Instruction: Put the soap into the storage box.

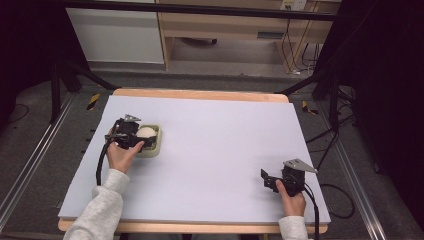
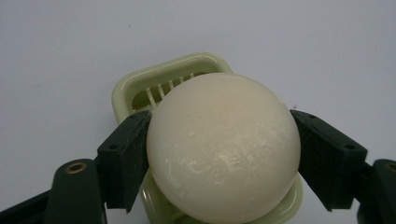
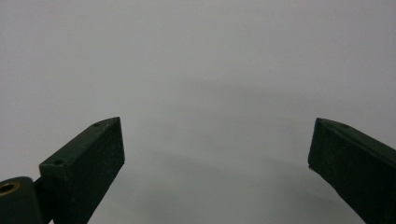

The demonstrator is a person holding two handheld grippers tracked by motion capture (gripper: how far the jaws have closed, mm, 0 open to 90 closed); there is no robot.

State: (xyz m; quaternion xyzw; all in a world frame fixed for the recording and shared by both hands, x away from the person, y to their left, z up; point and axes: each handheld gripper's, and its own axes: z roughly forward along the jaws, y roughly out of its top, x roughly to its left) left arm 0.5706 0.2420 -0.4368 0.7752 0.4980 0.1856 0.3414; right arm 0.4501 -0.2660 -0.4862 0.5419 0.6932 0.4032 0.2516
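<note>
Round cream-white soap bar (image 2: 223, 149) is clamped by left gripper (image 2: 223, 154) above pale-green slotted plastic dish (image 2: 135, 86) at 9 o'clock; release pending. Right gripper (image 3: 217, 158) is held open, empty.

It looked like a lab: a table (image 1: 210, 150) with a grey mat stood inside a black frame (image 1: 200, 9), cables (image 1: 300, 50) trailed on the floor, and a wooden bench (image 1: 225, 25) stood behind.

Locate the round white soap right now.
In the left gripper view the soap sits between the left gripper pads, over the green slatted dish; high view: table's left side.
</note>
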